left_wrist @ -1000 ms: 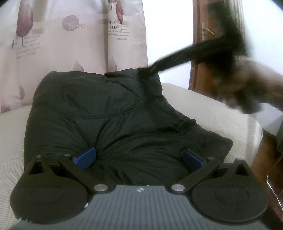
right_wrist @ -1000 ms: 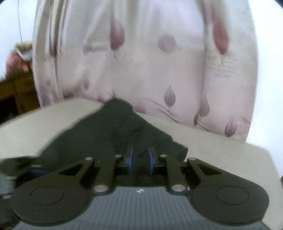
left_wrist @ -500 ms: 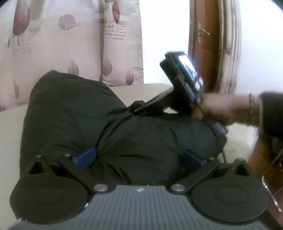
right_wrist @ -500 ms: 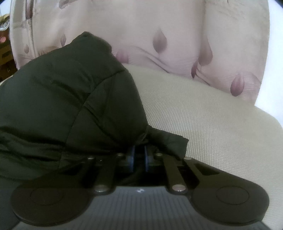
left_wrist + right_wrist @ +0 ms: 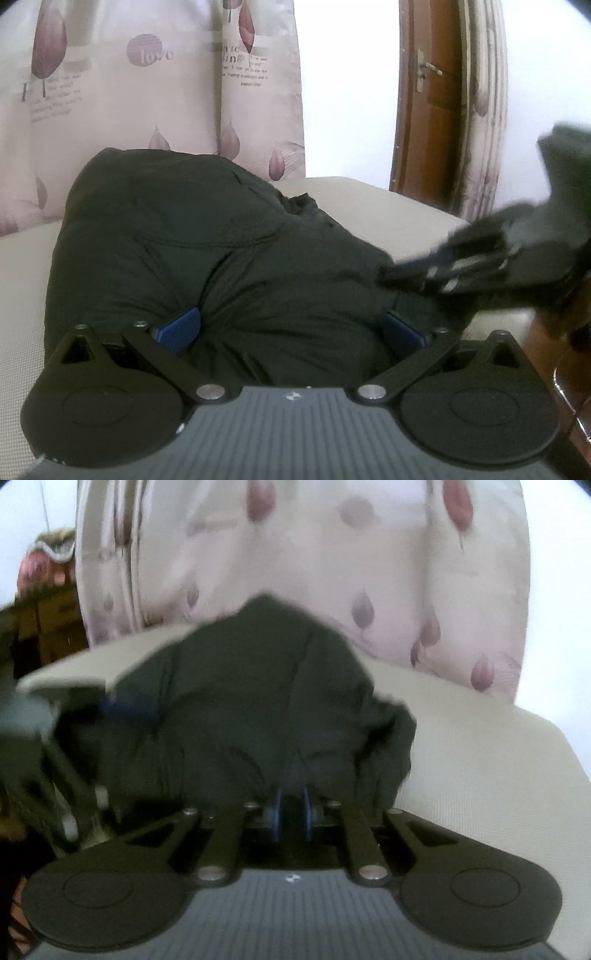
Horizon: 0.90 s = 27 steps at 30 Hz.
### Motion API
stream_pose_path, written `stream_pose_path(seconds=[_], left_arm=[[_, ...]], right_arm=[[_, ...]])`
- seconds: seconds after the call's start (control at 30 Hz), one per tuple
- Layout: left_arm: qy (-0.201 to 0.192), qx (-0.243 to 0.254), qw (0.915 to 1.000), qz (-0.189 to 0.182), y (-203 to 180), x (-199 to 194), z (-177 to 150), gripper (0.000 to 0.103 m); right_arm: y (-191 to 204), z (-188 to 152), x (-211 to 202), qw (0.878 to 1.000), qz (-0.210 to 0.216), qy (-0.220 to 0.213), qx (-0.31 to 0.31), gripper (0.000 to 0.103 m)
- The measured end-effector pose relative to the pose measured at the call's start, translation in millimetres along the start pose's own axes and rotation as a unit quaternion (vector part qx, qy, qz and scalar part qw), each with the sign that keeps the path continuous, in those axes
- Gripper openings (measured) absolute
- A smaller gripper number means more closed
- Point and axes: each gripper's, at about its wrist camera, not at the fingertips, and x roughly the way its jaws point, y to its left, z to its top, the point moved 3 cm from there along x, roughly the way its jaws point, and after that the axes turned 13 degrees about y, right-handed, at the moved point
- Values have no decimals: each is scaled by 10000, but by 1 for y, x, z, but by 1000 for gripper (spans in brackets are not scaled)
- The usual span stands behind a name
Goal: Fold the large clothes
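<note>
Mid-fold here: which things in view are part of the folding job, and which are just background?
Part of the job:
- dark jacket
- beige cushion it lies on
- left gripper, jaws wide over the jacket
- right gripper, pinching jacket fabric

Just lying about:
- leaf-print curtain
- wooden door
- wooden cabinet

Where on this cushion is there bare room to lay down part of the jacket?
Bare cushion lies right of the jacket, up to the curtain. In the left wrist view, a strip lies between jacket and curtain. The near edge is crowded: the left claw straddles the jacket, and the right claw pinches it.
</note>
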Motion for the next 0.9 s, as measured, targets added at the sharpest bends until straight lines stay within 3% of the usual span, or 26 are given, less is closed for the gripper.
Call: stream_pose_path(seconds=[0.17,0.23,0.33,0.57,0.9], left_arm=[[-49,-17,9999,95,-3,-11,1,103],[-250,-248,9993,125,2,-29,2,103],[-579,-399,9971,278,11,-56,-1,103],[-123,-463,9962,721,24,-45,-21,100],[67,-615,9956,699,35,-26,-37,102]], right_arm=[[4,-8,33,9991,-212,230,292,9],[10,-4,37,9989,-344,290,143,10],[9,-15,31,9990,-182,199,368,10],[-1,-17,29,9968,70,12,799,10],[-17,-28,32,9910,513,-250,1207,10]])
